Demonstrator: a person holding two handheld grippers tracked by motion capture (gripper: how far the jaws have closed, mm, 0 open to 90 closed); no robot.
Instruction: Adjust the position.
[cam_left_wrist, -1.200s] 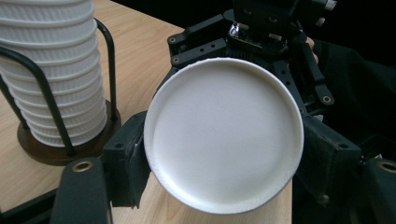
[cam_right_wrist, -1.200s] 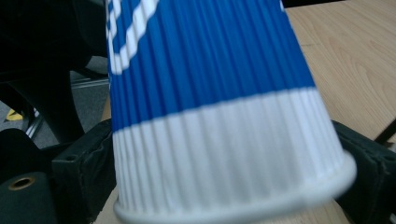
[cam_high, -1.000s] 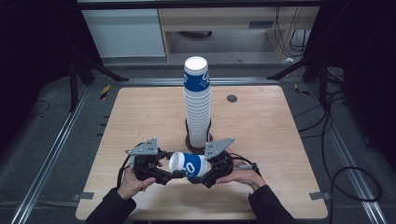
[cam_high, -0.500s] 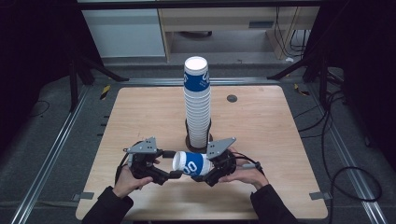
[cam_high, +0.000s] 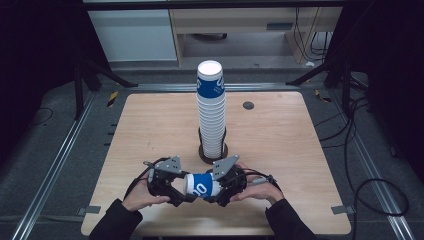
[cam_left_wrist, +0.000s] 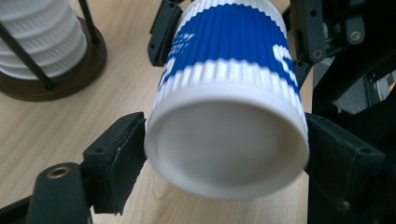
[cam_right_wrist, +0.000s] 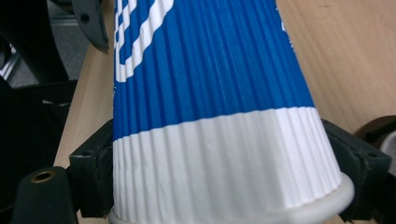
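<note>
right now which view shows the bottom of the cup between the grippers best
The left gripper view: the cup points its recessed white base straight at that camera, between that gripper's two pads. The high view shows the cup lying on its side, small, base facing left. The right gripper view shows its ribbed blue-and-white wall and rolled rim, not the base.

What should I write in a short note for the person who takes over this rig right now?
Right tongs: shut on the blue-and-white paper cup, gripping it near the rim; jaws have just been closing.
Left tongs: pads stand at either side of the cup's base end; whether they press, I cannot tell.
Cup: lying sideways between both tongs, near the front edge of the wooden table.
Cup stack: upright in its dark round holder at mid-table, just behind the tongs.
Done: one cup is in the tongs.
Left: probably setting it on or off the stack; unclear which.
</note>
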